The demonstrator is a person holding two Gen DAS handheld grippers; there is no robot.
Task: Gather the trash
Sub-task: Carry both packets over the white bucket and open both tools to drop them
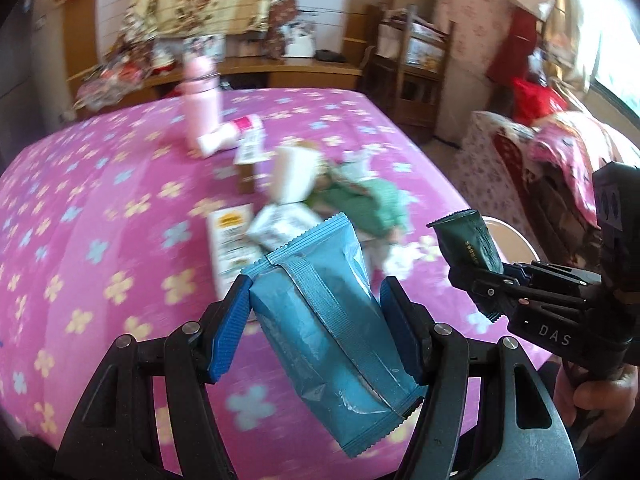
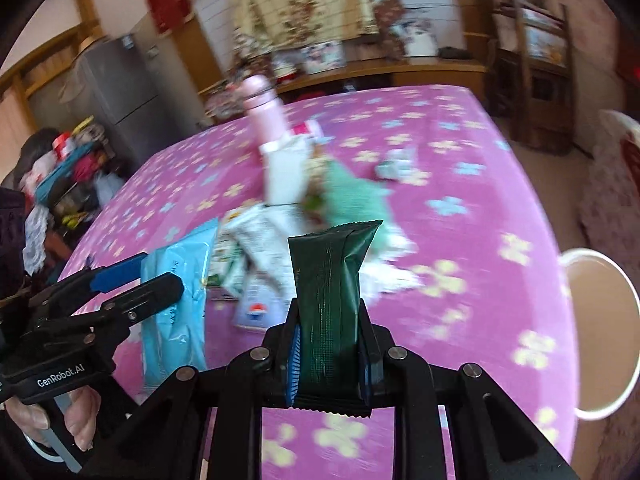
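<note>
My left gripper [image 1: 316,292] is shut on a light blue snack wrapper [image 1: 328,320] and holds it above the pink flowered tablecloth [image 1: 100,220]. My right gripper [image 2: 330,320] is shut on a dark green wrapper [image 2: 330,292], also held above the cloth. Each shows in the other's view: the right gripper [image 1: 476,276] with the green wrapper [image 1: 468,244], the left gripper [image 2: 160,272] with the blue wrapper [image 2: 180,292]. A pile of wrappers and packets [image 1: 304,200] lies mid-table, also in the right wrist view [image 2: 304,216].
A pink bottle [image 1: 200,92] stands at the far side with a white-and-pink tube [image 1: 232,136] beside it. A white round bin [image 2: 600,332] sits off the table's right edge. A grey fridge [image 2: 120,96], shelves and wooden furniture [image 1: 412,64] surround the table.
</note>
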